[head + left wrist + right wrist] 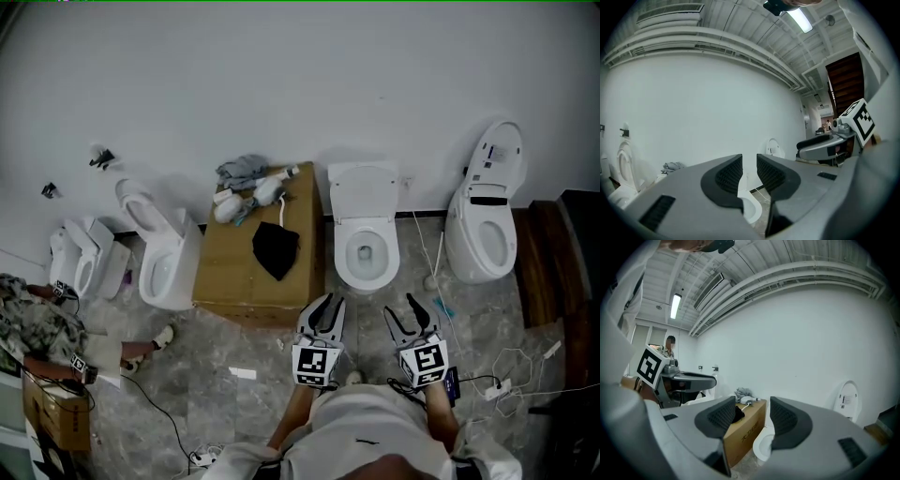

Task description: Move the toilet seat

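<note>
— White wall (281,84) at the far side, grey floor (234,403) below, toilets in a row. Which one do I go for?

— The middle toilet (366,286), just past both tools. Its toilet seat (345,251) looks flat on the bowl. The lid (364,190) stands up against the wall.

— My left tool (328,300) is closed and holds nothing. My right tool (401,305) is almost closed too, with a thin gap and nothing in it.

— Then open one first, I think. Come in low at the near edge of the seat. Slide one jaw under it and close softly.

— And then I lift?

— Slowly, tipping it up toward the wall. Stay away from the cardboard box (234,272) just left of the bowl.
</note>
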A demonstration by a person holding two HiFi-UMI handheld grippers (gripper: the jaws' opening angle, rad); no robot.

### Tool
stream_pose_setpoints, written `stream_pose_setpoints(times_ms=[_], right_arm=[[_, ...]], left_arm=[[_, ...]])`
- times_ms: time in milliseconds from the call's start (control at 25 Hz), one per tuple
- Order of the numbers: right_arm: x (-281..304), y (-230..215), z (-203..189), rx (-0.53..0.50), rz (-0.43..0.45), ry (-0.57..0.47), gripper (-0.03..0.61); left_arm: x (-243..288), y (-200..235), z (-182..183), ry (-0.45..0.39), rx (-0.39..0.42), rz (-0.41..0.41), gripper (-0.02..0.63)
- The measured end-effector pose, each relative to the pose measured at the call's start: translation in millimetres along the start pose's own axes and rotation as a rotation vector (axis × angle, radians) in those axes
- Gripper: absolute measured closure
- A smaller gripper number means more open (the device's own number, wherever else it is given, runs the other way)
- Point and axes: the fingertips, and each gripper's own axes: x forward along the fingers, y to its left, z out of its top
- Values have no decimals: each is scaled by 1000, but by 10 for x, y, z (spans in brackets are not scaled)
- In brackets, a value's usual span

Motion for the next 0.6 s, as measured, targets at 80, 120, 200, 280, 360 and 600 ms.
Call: stream_pose_setpoints(times_ms=[80,120,200,280,360,600], right_arm=[[62,-21,-9,1,-3,5,344],[98,-32,-8,1,-4,7,344],[182,-65,-1,1,-3,10,344],[258,-113,-5,2,-2,15,344],[327,-161,-11,3,-1,20,344],[586,-321,4,8,14,20,344]], left_arm=[[53,26,-22,3,-7,-11,505],[85,43,-33,7,-8,-17,504],[164,85,-54,16,-7,-25,503],[245,126,-67,23,-6,-28,501],[316,160,-73,26,-6,-28,495],[552,301,-120,38,-7,-8,489]])
